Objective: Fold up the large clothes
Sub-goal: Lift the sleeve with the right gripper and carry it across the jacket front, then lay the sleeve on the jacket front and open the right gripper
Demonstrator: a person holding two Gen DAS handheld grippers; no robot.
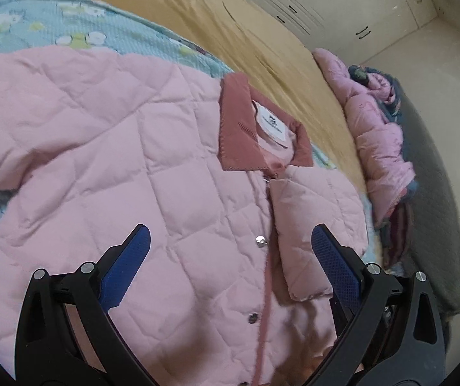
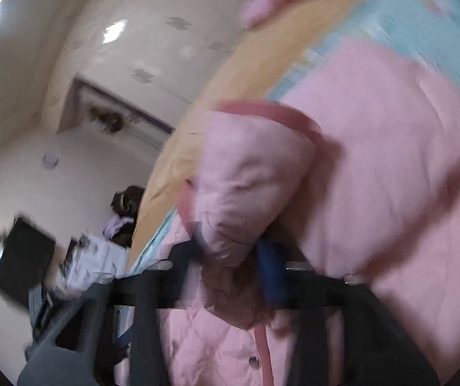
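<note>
Pink quilted jacket (image 1: 152, 167): right gripper (image 2: 230, 251) pinched its sleeve (image 2: 246, 186); left gripper (image 1: 230, 251) hovered, jaws spread. Risk: the puffy sleeve seemed likely to slip free and spring back, undoing the fold.

A pink quilted jacket (image 1: 140, 167) of matt, puffy padded cloth stitched in diamonds is seen, trimmed with a ribbed, corduroy-like dusty-rose collar (image 1: 239, 128), a smooth white woven label (image 1: 271, 122) and shiny metal snap buttons (image 1: 261, 241). Towards twelve o'clock, a light-blue printed textured cloth sheet (image 1: 69, 29) and a matt mustard-tan blanket (image 1: 230, 22) are shown. The left gripper (image 1: 230, 257) is formed of smooth black plastic with finely textured blue pads (image 1: 124, 273) and bright metal pins.
</note>
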